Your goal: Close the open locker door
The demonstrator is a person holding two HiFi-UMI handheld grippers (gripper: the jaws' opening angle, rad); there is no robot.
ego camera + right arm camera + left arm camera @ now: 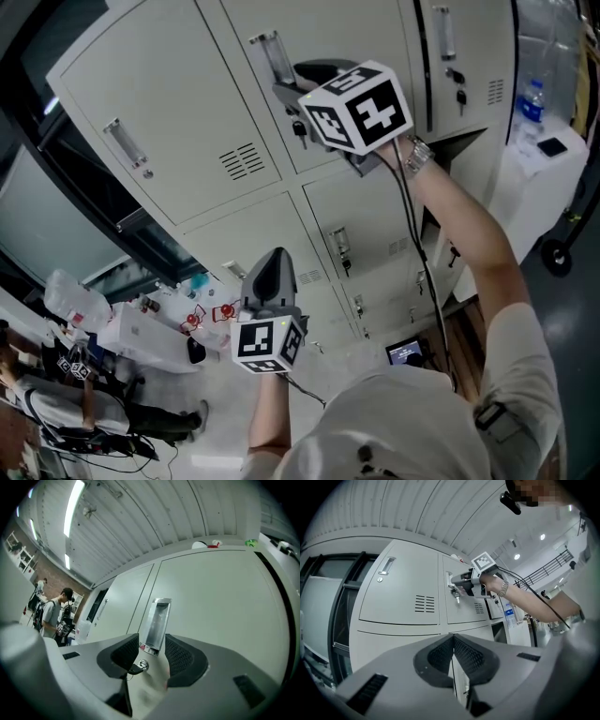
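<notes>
Low on the left, the left claw (453, 645) hangs with its pads pressed together on nothing. Up in the top row the pale grey sheet-metal locker door (220, 597) looks almost home, with a dark gap down its right edge. The right claw (152, 651) is spread wide, the recessed chrome handle (158, 618) lined up between its pads but not clamped. I'd judge the panel light, stiff and free-swinging, best pushed flat beside that handle, clear of the black-headed key (133, 667). Further right a lower compartment (499, 632) gapes dark; I can't tell its contents.
</notes>
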